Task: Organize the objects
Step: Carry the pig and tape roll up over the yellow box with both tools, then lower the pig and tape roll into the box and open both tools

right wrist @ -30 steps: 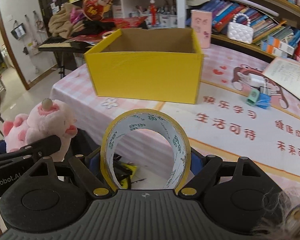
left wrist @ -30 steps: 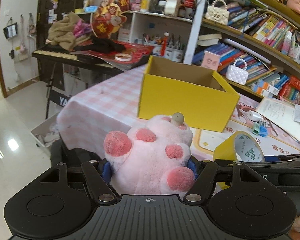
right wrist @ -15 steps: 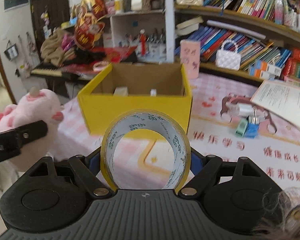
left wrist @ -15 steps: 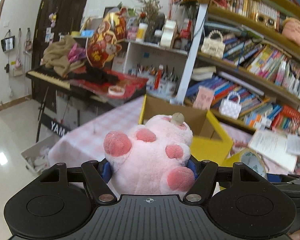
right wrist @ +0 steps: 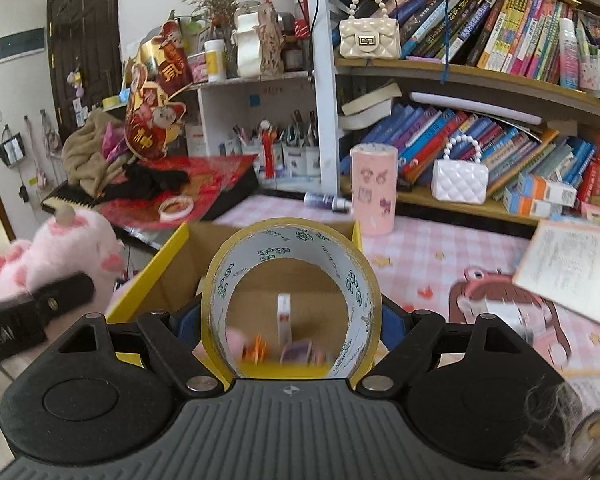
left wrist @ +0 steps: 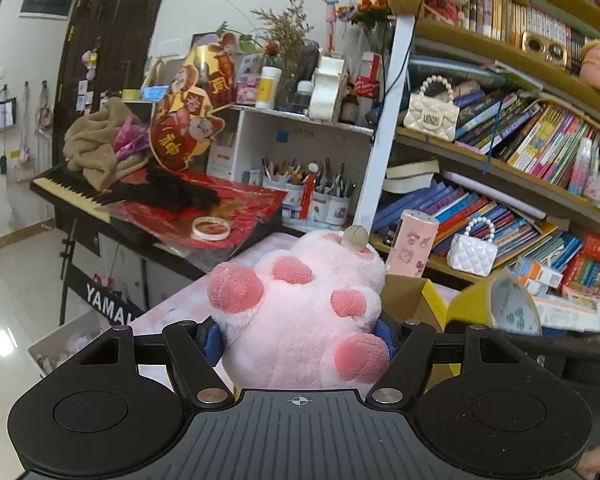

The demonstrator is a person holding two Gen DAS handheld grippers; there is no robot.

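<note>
The left gripper (left wrist: 300, 332) clamps a pink plush toy (left wrist: 304, 308) beside the yellow box (right wrist: 156, 276). The right gripper (right wrist: 290, 320) grips a roll of tape (right wrist: 292, 296) upright, just above the box's open top, over small items inside.

Even indoor light, fairly bright, no hard shadows. Glare patch on the glossy floor (left wrist: 2, 338) at lower left of the left wrist view. Strong fisheye bend: door (left wrist: 100, 60) and shelves (left wrist: 500, 56) curve near the edges, corners go dark. Right wrist view has motion blur: items inside the box (right wrist: 160, 276), seen through the tape (right wrist: 292, 300), are smeared, and the paper (right wrist: 572, 272) on the tabletop's right is soft. Left view sharper.
</note>
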